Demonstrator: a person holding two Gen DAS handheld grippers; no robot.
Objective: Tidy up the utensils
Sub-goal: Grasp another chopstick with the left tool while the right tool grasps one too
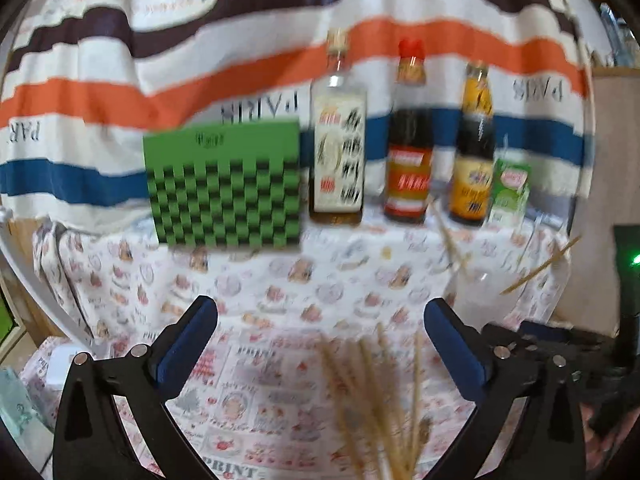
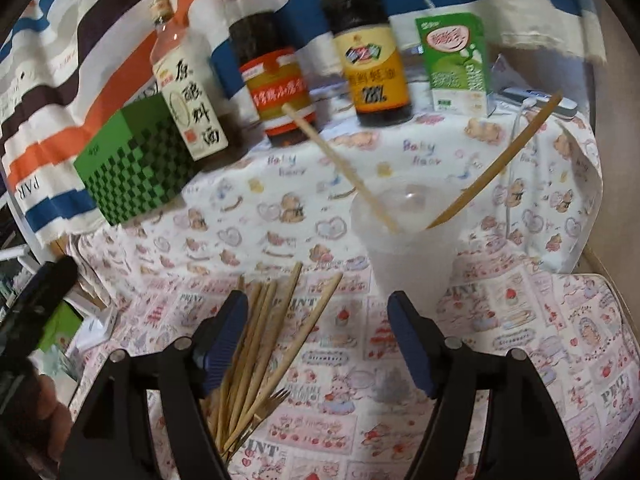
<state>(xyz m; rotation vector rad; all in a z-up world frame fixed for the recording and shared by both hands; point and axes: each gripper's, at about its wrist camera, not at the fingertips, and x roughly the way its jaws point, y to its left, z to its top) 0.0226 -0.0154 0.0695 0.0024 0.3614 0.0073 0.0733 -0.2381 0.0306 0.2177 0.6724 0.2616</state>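
Several wooden forks and sticks (image 2: 260,344) lie in a loose pile on the patterned tablecloth, also blurred in the left wrist view (image 1: 380,392). A clear plastic cup (image 2: 408,248) stands upright to their right and holds two wooden utensils (image 2: 340,164) that lean out of it; the cup also shows in the left wrist view (image 1: 480,292). My right gripper (image 2: 318,332) is open and empty, above the pile's right side, with the cup just beyond its right finger. My left gripper (image 1: 320,344) is open and empty, over the cloth behind the pile.
A green checkered box (image 1: 224,184), three sauce bottles (image 1: 338,136) and a green drink carton (image 1: 510,192) stand in a row at the back against a striped cloth. A white device with a cable (image 2: 540,98) lies behind the cup. The table edge drops off at left.
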